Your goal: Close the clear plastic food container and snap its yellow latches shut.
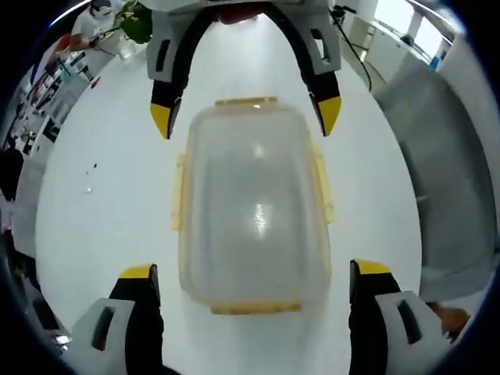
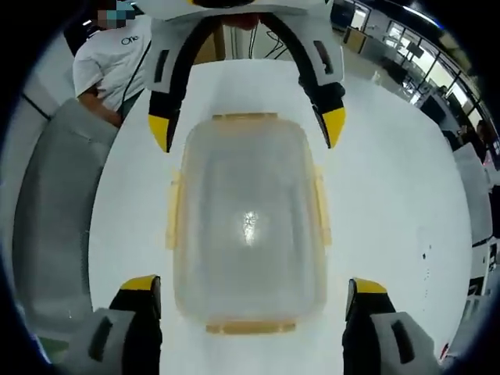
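Resting on white table (image 1: 101,234) — lidded container (image 1: 254,207); both claws released, office behind.

Bright, even light; glare on the lid (image 1: 258,219); edges bend.

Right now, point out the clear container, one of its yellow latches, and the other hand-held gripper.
clear container (image 1: 254,211), left gripper view, middle of the lid.
yellow latch (image 2: 248,326), right gripper view, near-end latch strip.
left hand-held gripper (image 2: 246,129), right gripper view, midway between its yellow fingertips.
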